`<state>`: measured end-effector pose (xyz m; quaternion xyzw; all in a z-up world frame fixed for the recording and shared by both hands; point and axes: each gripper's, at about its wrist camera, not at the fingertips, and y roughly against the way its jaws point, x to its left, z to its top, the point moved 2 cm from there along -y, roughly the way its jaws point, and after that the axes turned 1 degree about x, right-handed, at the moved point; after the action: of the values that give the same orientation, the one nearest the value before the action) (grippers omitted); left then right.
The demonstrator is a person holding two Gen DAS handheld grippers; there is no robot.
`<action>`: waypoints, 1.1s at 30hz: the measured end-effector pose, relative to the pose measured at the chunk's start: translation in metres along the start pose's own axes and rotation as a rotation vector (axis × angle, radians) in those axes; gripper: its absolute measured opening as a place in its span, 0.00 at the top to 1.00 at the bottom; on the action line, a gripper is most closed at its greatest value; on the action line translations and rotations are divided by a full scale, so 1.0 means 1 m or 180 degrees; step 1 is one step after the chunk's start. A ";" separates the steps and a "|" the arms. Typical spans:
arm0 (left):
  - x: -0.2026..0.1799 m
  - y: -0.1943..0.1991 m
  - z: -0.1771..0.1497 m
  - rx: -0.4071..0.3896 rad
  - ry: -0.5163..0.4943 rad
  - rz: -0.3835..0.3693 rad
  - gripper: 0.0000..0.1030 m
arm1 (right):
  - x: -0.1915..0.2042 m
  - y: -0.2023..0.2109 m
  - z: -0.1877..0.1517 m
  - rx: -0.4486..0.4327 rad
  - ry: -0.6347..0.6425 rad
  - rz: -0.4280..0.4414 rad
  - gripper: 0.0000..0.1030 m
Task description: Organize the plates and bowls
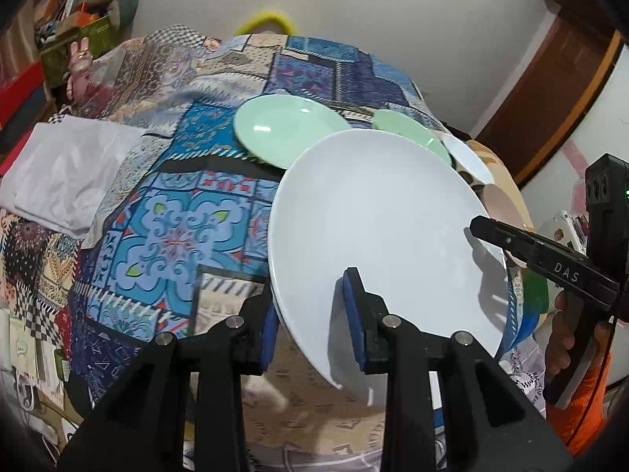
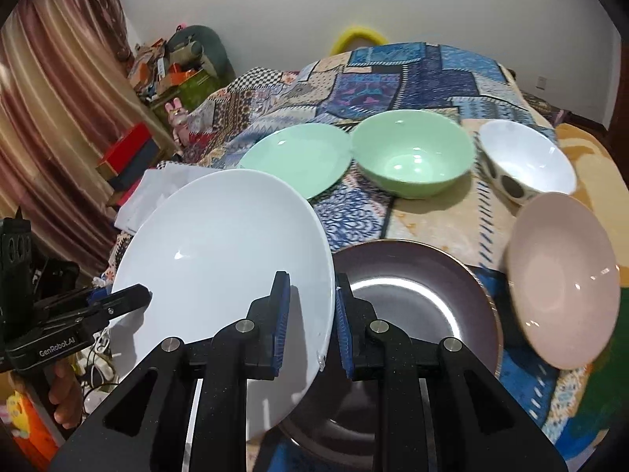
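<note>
**Spotter:** What do you have, biggest first?

**Operator:** The patchwork cloth covers the whole surface; I think it is a bed, but the fisheye view doesn't settle that. Next is the white plate, which I carry in the air, tilted, clear of the cloth. Beneath its right edge lies the dark plate, flat on the cloth. The pink plate is to the right of that, also tilted and a little blurred. Farther back are the green plate, the green bowl just beside it, and the spotted bowl at the far right.

**Spotter:** And the grip?

**Operator:** Both tools pinch the white plate's rim. My left hand-held gripper is clamped on the near-left edge, one pad under and one over. My right hand-held gripper is closed on the opposite edge.

**Spotter:** Which step?

**Operator:** I judge it to be the carry, plate lifted and not yet set down. Next I would level it over another plate, likely the dark one, lower both sides together so it doesn't slip, then release.
</note>
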<state>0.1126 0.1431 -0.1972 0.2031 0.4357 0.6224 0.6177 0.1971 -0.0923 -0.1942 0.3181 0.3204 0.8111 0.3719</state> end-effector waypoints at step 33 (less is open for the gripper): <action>-0.068 -0.082 -0.011 0.0501 -0.0295 -0.0073 0.70 | -0.082 0.010 -0.057 0.0216 -0.0603 -0.0114 0.80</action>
<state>0.1631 0.0642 -0.2483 0.2745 0.4566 0.5691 0.6264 0.1927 -0.1797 -0.2432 0.4000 0.3167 0.7592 0.4040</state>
